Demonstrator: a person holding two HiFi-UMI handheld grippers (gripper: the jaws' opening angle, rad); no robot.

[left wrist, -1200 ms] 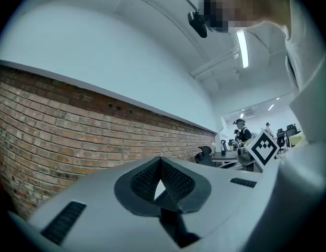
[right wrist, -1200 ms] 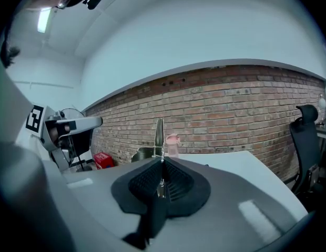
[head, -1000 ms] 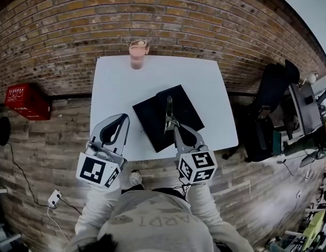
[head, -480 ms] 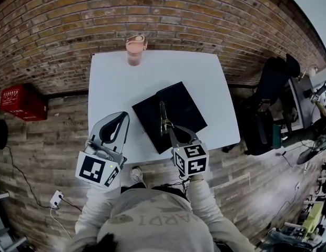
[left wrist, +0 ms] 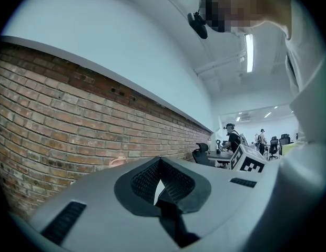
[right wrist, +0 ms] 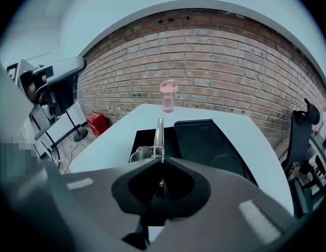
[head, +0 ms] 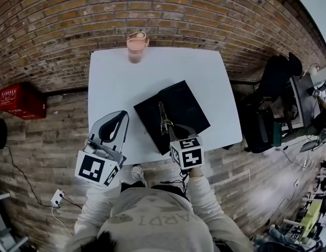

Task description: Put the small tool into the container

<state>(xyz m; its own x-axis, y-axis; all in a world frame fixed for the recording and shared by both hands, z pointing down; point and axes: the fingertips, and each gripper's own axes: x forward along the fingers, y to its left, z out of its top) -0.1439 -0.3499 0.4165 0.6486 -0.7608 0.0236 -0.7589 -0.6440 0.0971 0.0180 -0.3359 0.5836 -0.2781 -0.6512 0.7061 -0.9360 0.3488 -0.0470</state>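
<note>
My right gripper (head: pixel 171 133) is shut on a small metal clamp-like tool (head: pixel 163 117), which points away from me. The tool hangs over the near left part of the black container (head: pixel 181 106) on the white table (head: pixel 115 83). In the right gripper view the tool (right wrist: pixel 159 133) sticks out beyond the jaw tips (right wrist: pixel 162 160), with the black container (right wrist: pixel 205 135) below and to the right of it. My left gripper (head: pixel 121 121) is held off the table's near left edge, shut and empty. Its own view shows the jaws (left wrist: pixel 160 161) aimed up at a brick wall.
A pink bottle (head: pixel 136 46) stands at the table's far edge, also seen in the right gripper view (right wrist: pixel 168 96). A red crate (head: pixel 21 101) sits on the floor at the left. A black office chair (head: pixel 273 88) and desks stand to the right of the table.
My right gripper has shifted slightly left and nearer to me with the tool still in it. The left gripper has hardly moved.
</note>
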